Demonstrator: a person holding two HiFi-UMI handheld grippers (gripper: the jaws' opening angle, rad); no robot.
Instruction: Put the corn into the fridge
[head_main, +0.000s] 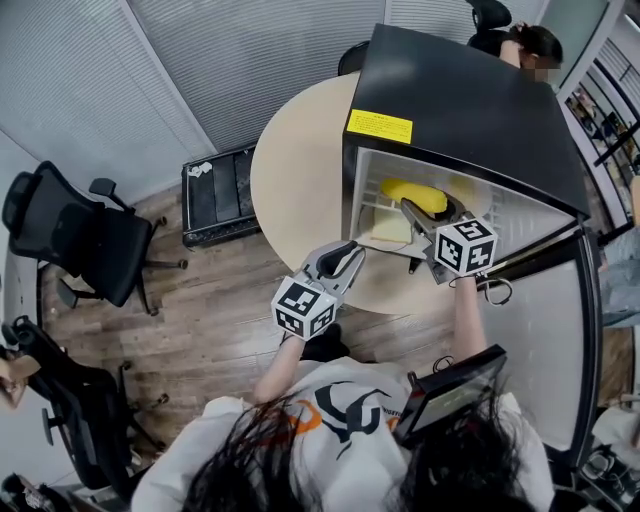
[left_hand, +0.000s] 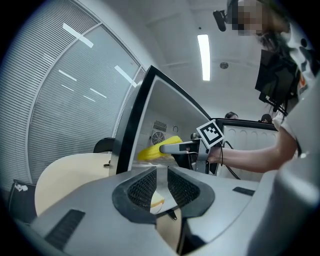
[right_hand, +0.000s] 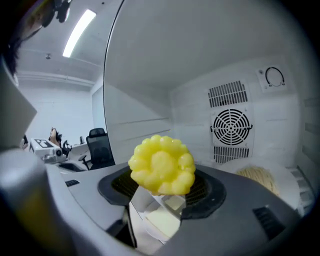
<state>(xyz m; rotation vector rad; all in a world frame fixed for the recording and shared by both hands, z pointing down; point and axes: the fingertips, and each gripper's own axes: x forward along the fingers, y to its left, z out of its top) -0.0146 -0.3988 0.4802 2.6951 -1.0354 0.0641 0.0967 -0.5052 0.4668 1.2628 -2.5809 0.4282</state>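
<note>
The yellow corn (head_main: 412, 193) is inside the open black mini fridge (head_main: 450, 110), held just above the shelf. My right gripper (head_main: 418, 208) reaches through the doorway and is shut on it. In the right gripper view the corn's knobbly end (right_hand: 162, 165) sits between the jaws of the right gripper (right_hand: 162, 189), facing the white back wall. The left gripper view shows the corn (left_hand: 156, 151) at the tip of the right gripper (left_hand: 167, 148). My left gripper (head_main: 348, 256) hovers outside the fridge's front left corner, over the table edge. The left gripper (left_hand: 161, 182) stands open by a narrow gap, holding nothing.
The fridge stands on a round beige table (head_main: 300, 170), its door (head_main: 545, 330) swung open to the right. A pale yellow block (right_hand: 160, 220) and a beige bundle (right_hand: 257, 177) lie inside below a fan vent (right_hand: 231, 127). Office chairs (head_main: 90, 240) and a black case (head_main: 220, 195) are at the left.
</note>
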